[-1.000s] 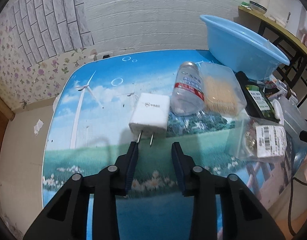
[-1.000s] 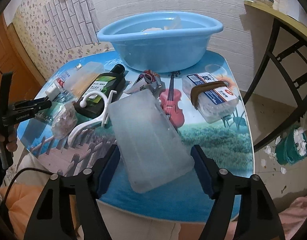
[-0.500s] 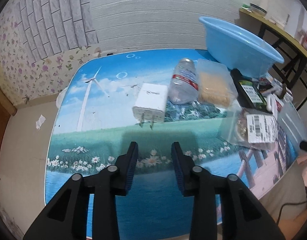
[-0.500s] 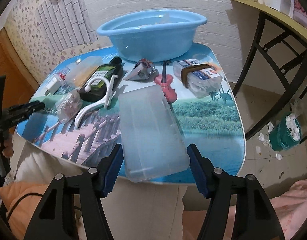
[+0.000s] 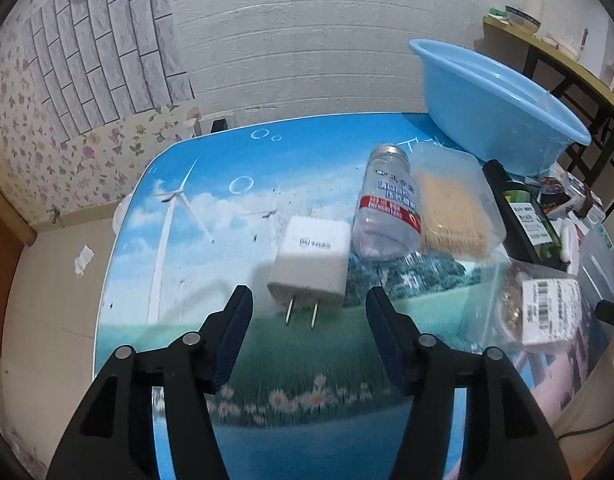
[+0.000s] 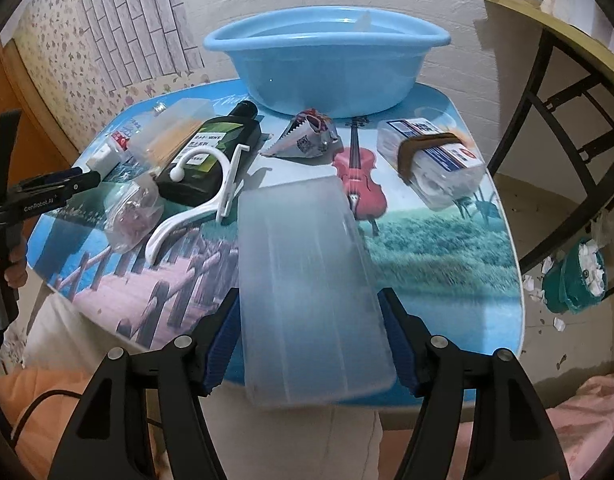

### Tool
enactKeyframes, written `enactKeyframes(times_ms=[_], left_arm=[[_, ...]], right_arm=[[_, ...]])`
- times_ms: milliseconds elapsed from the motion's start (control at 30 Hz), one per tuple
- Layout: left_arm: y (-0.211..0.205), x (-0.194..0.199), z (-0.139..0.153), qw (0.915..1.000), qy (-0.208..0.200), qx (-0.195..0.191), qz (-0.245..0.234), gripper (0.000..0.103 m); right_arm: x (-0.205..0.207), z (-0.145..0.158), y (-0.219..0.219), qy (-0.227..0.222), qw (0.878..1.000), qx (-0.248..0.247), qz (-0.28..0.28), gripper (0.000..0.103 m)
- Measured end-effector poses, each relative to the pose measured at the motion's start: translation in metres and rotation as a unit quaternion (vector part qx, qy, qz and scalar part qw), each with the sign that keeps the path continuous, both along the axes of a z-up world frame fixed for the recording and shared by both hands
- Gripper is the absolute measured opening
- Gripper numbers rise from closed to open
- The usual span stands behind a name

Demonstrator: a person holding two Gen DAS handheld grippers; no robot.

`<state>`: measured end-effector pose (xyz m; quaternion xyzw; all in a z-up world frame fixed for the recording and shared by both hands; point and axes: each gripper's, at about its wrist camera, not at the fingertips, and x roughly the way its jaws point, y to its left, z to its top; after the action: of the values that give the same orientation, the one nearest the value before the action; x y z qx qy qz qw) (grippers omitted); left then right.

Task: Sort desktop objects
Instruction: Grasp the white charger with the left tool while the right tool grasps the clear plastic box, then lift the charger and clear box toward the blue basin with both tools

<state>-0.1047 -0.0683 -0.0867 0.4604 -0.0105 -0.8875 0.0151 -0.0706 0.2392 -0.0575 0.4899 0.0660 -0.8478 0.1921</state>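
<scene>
Fingers of the left gripper are opening just short of the white charger, its prongs between the tips, untouched. Charger lies left of the clear bottle. Right gripper clamps the frosted box (blue basin beyond).

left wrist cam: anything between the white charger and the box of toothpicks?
Yes: a clear bottle with a red label lies on its side between the white charger and the box of toothpicks, in the left wrist view.
</scene>
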Motion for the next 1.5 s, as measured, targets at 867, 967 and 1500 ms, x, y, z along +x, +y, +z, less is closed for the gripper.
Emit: enactKeyframes(times_ms=[867, 967, 1500], left_arm=[[0.01, 0.02, -0.005, 1.0, -0.004, 0.004, -0.004, 0.039], [0.012, 0.025, -0.004, 1.0, -0.005, 0.002, -0.004, 0.039], [0.011, 0.017, -0.008, 0.9999, 0.002, 0.014, 0.002, 0.04]], right_arm=[[-0.008, 0.005, 0.025, 0.003, 0.998, -0.002, -0.065, 0.058], [-0.009, 0.005, 0.024, 0.002, 0.998, -0.002, -0.063, 0.058], [-0.014, 0.002, 0.016, 0.006, 0.999, -0.003, -0.051, 0.059]])
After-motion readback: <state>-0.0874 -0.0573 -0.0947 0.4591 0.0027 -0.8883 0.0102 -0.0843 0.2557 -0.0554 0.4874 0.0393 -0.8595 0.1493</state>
